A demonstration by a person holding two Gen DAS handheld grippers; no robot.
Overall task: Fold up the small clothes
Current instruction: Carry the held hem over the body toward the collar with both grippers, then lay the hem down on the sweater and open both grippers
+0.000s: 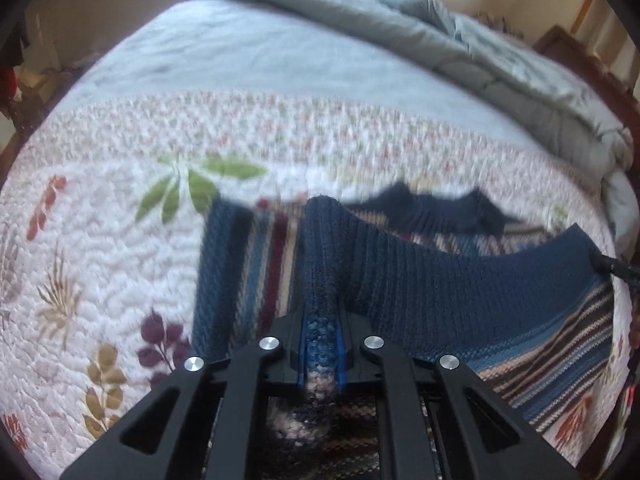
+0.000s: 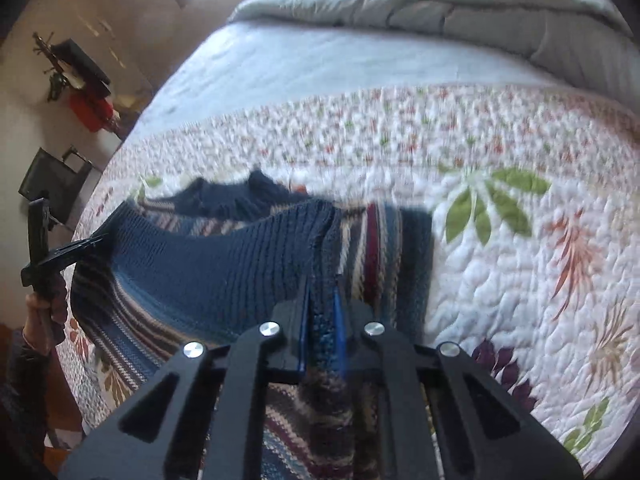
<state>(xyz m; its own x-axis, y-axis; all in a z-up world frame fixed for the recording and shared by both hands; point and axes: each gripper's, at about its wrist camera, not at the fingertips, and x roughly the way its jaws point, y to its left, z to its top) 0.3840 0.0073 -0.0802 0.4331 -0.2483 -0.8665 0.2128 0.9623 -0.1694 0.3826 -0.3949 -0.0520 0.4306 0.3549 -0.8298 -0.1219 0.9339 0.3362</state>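
A knit sweater [image 1: 440, 292], navy ribbed with blue, maroon and cream stripes, lies partly on a floral quilt on a bed. My left gripper [image 1: 320, 336] is shut on a bunched fold of its ribbed edge and holds it up off the quilt. My right gripper [image 2: 322, 332] is shut on another bunched part of the same sweater [image 2: 208, 276], also lifted. The ribbed band stretches between the two grips. The other gripper [image 2: 60, 258] shows at the left edge of the right wrist view, pinching the band's far corner. The sweater's lower body hangs out of sight below the fingers.
The white floral quilt [image 1: 100, 260] covers the near half of the bed, with a pale blue sheet [image 1: 240, 56] beyond. A rumpled grey duvet [image 1: 500, 60] is heaped at the far right. A wall with dark and red items [image 2: 80, 80] is left of the bed.
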